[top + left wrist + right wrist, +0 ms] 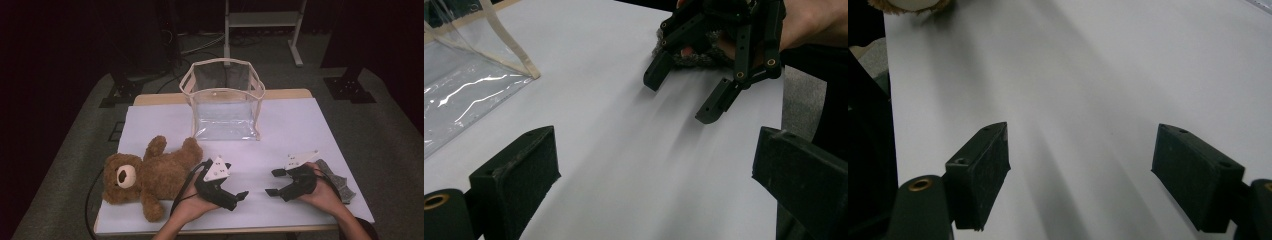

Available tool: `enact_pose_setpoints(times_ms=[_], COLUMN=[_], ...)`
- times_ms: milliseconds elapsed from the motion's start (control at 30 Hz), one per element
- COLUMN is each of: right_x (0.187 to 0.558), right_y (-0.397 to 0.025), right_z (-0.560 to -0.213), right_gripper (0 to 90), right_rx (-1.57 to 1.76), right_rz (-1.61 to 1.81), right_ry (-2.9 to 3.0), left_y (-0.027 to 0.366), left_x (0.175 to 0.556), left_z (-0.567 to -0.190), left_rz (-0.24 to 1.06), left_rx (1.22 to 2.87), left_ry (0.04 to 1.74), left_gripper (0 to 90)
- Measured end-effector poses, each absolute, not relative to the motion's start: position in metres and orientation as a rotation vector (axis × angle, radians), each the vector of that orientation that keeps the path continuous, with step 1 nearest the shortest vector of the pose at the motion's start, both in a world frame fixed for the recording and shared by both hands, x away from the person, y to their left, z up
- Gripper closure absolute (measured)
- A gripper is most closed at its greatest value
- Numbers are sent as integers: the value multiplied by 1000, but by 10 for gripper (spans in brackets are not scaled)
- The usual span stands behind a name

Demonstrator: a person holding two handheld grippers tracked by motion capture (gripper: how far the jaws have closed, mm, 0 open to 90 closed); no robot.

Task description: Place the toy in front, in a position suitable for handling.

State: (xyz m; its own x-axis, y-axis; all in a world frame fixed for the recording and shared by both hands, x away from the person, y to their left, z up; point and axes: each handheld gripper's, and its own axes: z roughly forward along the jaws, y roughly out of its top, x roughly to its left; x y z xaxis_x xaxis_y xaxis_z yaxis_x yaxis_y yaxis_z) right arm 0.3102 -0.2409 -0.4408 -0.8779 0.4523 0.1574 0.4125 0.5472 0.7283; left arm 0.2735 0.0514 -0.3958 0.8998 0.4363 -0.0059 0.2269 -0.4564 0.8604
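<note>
Teddy bear (pixel 145 177) lying on its back near the front left corner of the worktop (pixel 300 125), head toward the left edge, long axis running roughly left to right along the front edge. Left claw (pixel 231 197) resting just beside the bear's right side, jaws spread wide and holding nothing, but pointing away from the toy, toward the right claw (pixel 274 182). Right claw also spread and empty, low over the bare worktop near the front right corner, well apart from the bear; same claw seen from the left gripper view (pixel 689 92), with grey cloth (pixel 340 182) under the hand behind it. Clear bag (pixel 223 100) standing open near the back edge, between both claws. Judged from this: left hand much nearer, so likely to turn back leftward and grip across the bear's body, not along it.
</note>
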Motion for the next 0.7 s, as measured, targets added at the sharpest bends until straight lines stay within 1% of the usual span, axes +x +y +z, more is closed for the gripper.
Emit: enact_pose_setpoints(times_ms=[433,700], right_x=[307,306], right_y=[-235,-231], right_z=[-441,-441], right_gripper=[215,215], right_rx=[737,730], right_rz=[1255,1251], right_ry=[2737,2739], left_y=[53,64], left_x=[272,271], left_z=[-386,-367], left_rz=[273,310], left_rx=[2061,2057], left_ry=[447,405], left_gripper=[45,50])
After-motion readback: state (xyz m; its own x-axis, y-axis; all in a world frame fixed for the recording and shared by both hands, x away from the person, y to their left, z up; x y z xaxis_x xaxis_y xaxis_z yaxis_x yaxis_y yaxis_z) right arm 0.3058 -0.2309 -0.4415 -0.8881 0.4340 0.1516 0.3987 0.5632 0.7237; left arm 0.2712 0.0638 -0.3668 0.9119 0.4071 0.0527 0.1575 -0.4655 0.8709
